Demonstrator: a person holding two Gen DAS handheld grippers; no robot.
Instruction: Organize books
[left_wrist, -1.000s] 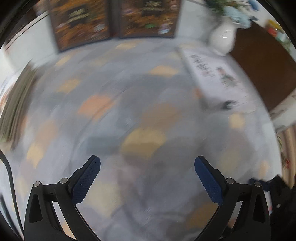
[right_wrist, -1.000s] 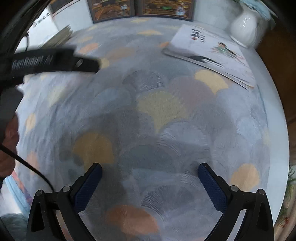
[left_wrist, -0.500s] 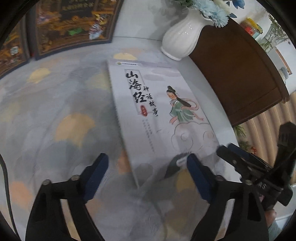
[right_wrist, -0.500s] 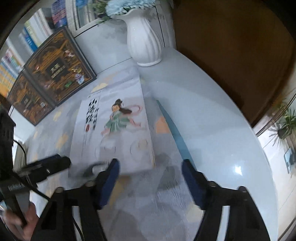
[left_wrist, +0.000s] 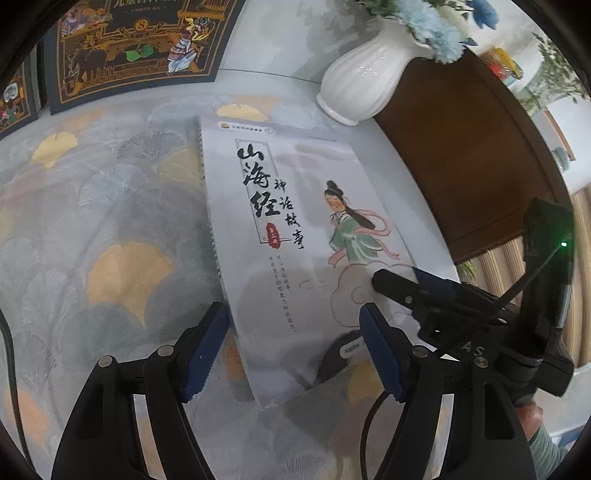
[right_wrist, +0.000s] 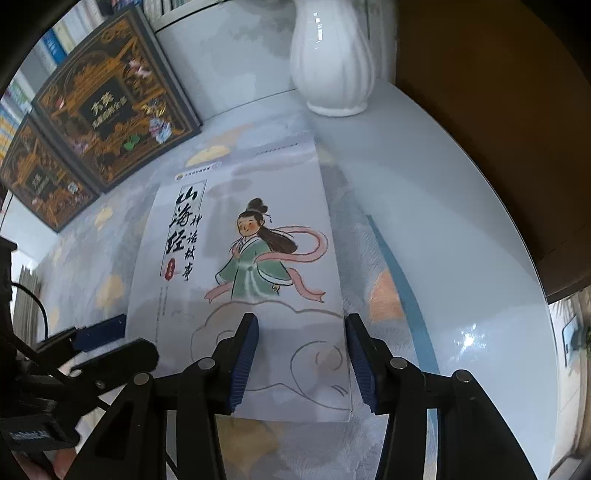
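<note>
Patterned grey cloth with fan motifs in ochre, spread over bench. At 10 o'clock, dark ornate books stood upright against back wall. At centre, white-covered book lying flat on cloth, cover up, with black calligraphy title and figure in green robe.

Left claw: jaws about half apart, just closing; near left corner of book between blue pads; left pad close beside spine edge, right pad over cover. Contact with book not resolvable; no grip evident.

Right claw: jaws narrower, just closing; bottom right part of cover between pads, right pad at book's right edge. Pressing on book not resolvable from either view.

At 1 o'clock, white ribbed vase with pale blue flowers, standing beyond far right corner of book. At 3 o'clock, dark brown wooden furniture beside bench edge.
</note>
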